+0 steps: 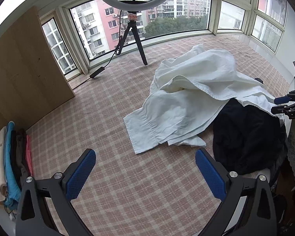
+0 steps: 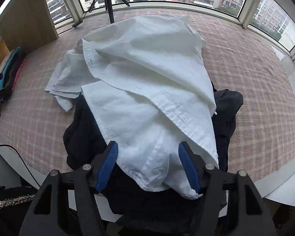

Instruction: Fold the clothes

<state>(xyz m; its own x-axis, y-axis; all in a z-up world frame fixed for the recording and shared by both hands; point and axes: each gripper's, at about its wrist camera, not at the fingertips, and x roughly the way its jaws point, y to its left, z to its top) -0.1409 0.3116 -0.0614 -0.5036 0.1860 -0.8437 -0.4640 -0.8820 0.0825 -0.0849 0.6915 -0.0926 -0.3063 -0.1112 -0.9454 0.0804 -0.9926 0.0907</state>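
Note:
A crumpled white shirt (image 1: 186, 100) lies on the pink checked table cover (image 1: 108, 118), partly draped over a heap of dark clothes (image 1: 247, 135). My left gripper (image 1: 145, 157) is open and empty, above bare cover in front of the shirt's lower edge. My right gripper (image 2: 147, 151) stands open around the near end of the white shirt (image 2: 147, 90), which lies between its blue pads (image 2: 108, 167) without being pinched. The dark clothes (image 2: 82, 135) lie under the shirt. In the left wrist view the right gripper (image 1: 285, 104) shows at the right edge.
A ring light on a black tripod (image 1: 135, 33) stands at the far side by the windows, its cable trailing left. A wooden board (image 1: 27, 68) stands at the left. A stack of folded clothes (image 1: 11, 161) lies at the left edge.

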